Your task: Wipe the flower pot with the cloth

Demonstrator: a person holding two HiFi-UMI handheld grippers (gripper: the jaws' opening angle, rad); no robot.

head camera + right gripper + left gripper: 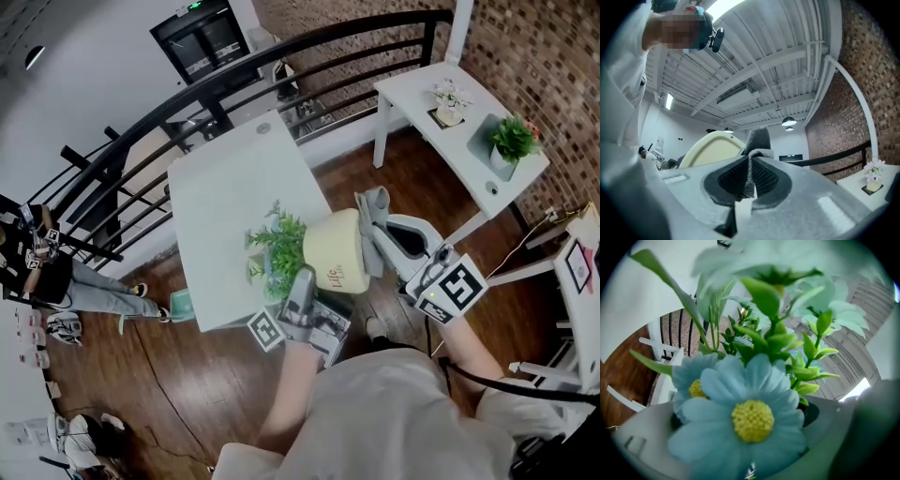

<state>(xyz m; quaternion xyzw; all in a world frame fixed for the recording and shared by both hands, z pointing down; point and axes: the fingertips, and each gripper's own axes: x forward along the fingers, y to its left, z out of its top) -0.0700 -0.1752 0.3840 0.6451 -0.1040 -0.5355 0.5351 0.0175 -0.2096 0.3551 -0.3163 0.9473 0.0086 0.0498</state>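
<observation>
Beside the flower pot (336, 251), right hand-held gripper (377, 225) aloft

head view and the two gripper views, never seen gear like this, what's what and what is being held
No robot here: a person holds a hand tool with two jaws in each hand. The head view looks down from a camera on their head; each gripper view looks along one tool's jaws. The left gripper holds a cream flower pot tipped sideways above the white table. The right gripper pinches a grey cloth next to the pot's base. A second table carries small plants.
</observation>
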